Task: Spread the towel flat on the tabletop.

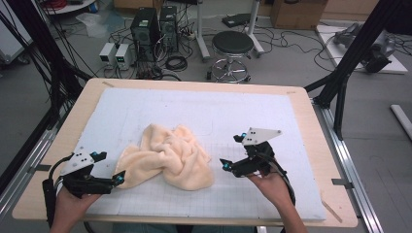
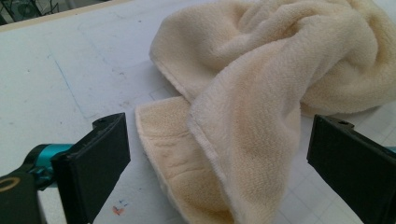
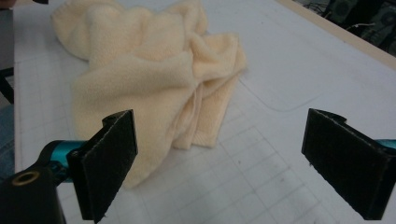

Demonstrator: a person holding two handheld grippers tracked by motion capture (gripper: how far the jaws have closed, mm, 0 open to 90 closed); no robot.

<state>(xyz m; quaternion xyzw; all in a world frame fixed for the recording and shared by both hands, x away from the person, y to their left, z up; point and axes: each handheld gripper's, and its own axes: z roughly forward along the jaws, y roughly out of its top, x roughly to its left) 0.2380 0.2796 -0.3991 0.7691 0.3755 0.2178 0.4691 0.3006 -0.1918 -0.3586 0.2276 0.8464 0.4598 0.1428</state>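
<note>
Two released grippers, left gripper (image 1: 108, 167) and right gripper (image 1: 231, 151), are flanking the crumpled towel (image 1: 167, 155), its length lying diagonally between them

Both the left gripper (image 1: 112, 170) and right gripper (image 1: 231, 151) hover, jaws spread wide.

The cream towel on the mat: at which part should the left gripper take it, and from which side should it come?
Probably at the hemmed edge of the cream towel nearest the left gripper, coming from the towel's left end. There a fold drapes over a flat layer on the white mat, thin enough for the open jaws, which already stand on either side of it.
</note>
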